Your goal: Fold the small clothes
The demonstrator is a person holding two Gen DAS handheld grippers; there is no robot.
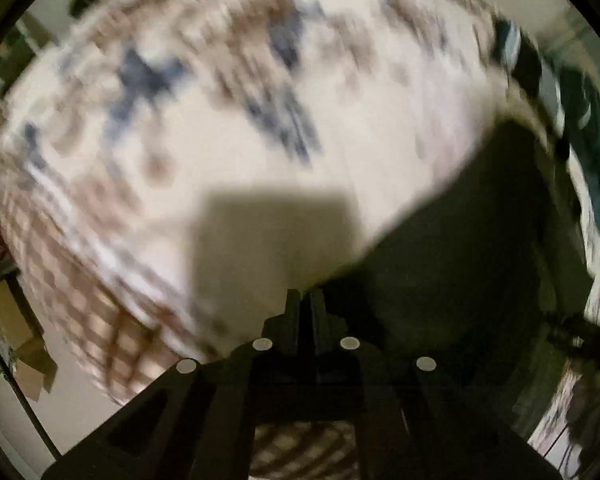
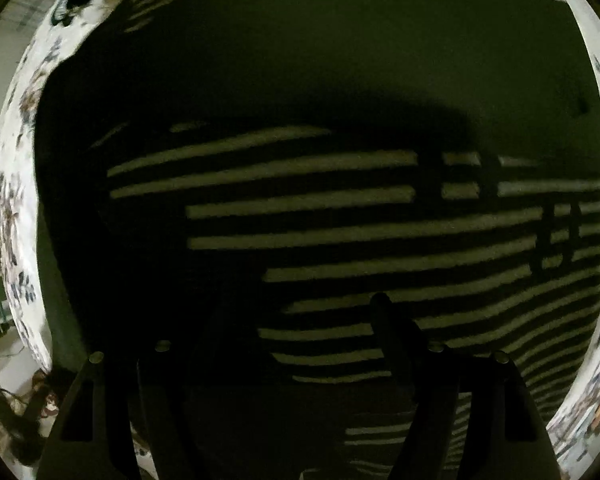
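In the left wrist view my left gripper [image 1: 305, 300] has its jaws pressed together at the edge of a dark green garment [image 1: 460, 248] that hangs to the right; whether cloth is pinched between them is hard to tell. The view is blurred by motion. In the right wrist view the dark green garment with pale stripes [image 2: 340, 232] fills almost the whole frame, lying flat. My right gripper [image 2: 300, 320] is low over it with the jaws apart; the right finger [image 2: 396, 336] shows, the left one is lost in the dark.
A white cloth with a blue and brown floral print [image 1: 220, 120] covers the table under the garment; its rim shows around the right wrist view [image 2: 16, 200]. Cardboard boxes [image 1: 16, 332] stand on the floor at left.
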